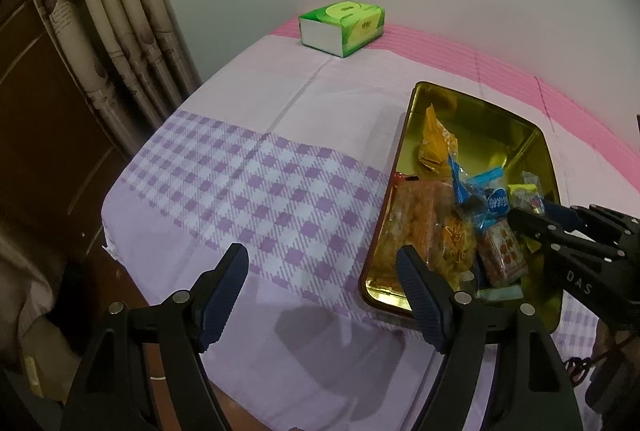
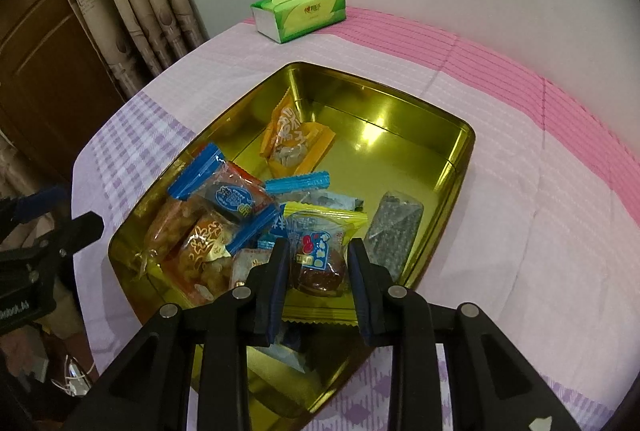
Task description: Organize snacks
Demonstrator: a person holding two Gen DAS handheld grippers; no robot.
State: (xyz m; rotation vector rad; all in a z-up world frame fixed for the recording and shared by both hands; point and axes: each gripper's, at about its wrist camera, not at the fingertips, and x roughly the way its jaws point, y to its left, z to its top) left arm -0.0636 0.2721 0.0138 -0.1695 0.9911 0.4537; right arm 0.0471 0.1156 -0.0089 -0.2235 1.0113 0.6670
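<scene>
My right tongs (image 2: pixel 318 271) straddle, half-spread, the yellow-edged snack packet (image 2: pixel 320 251) at lower centre; left tongs (image 1: pixel 322 295) spread, empty.

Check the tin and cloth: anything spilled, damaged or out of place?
Nothing spilled. The snack packets lie jumbled at the near end of the gold metal tin, its far end mostly bare. The green tissue box sits apart by the wall.
</scene>
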